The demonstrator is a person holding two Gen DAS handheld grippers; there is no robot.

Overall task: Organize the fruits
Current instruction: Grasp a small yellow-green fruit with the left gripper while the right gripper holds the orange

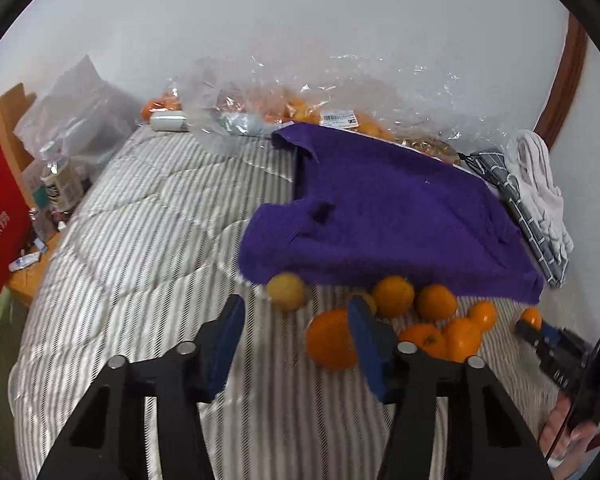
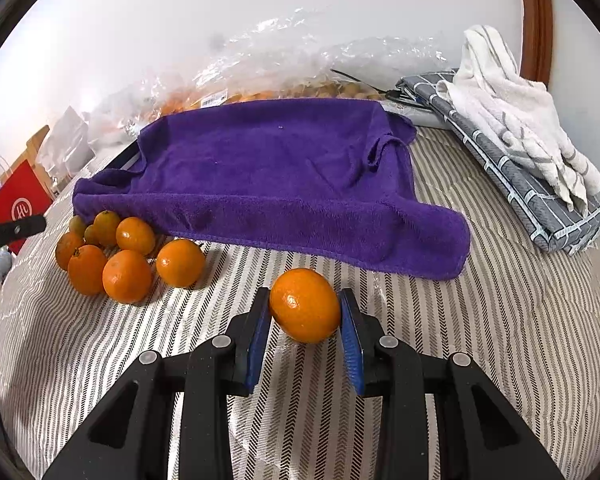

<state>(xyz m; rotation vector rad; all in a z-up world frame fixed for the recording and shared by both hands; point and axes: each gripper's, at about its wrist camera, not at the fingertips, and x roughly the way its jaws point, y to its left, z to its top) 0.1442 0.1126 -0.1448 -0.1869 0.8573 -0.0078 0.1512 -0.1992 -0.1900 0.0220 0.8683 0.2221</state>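
Several oranges (image 2: 128, 276) lie in a cluster on the striped bedcover, at the near edge of a purple towel (image 2: 268, 176). In the right wrist view one orange (image 2: 305, 305) sits between my right gripper's (image 2: 305, 312) blue pads, which stand close on both sides of it. In the left wrist view my left gripper (image 1: 296, 312) is open and empty above the bedcover, with the cluster (image 1: 432, 320) just beyond its right finger and a yellowish fruit (image 1: 287, 291) ahead. The right gripper (image 1: 540, 330) shows at the far right with an orange (image 1: 532, 317) at its tip.
A clear plastic bag with more fruit (image 1: 300, 108) lies behind the purple towel (image 1: 384, 216) against the wall. A grey checked cloth (image 2: 512, 176) and a white towel (image 2: 512, 112) lie at the right. A red box (image 1: 0, 216) and bottles stand on a side table at the left.
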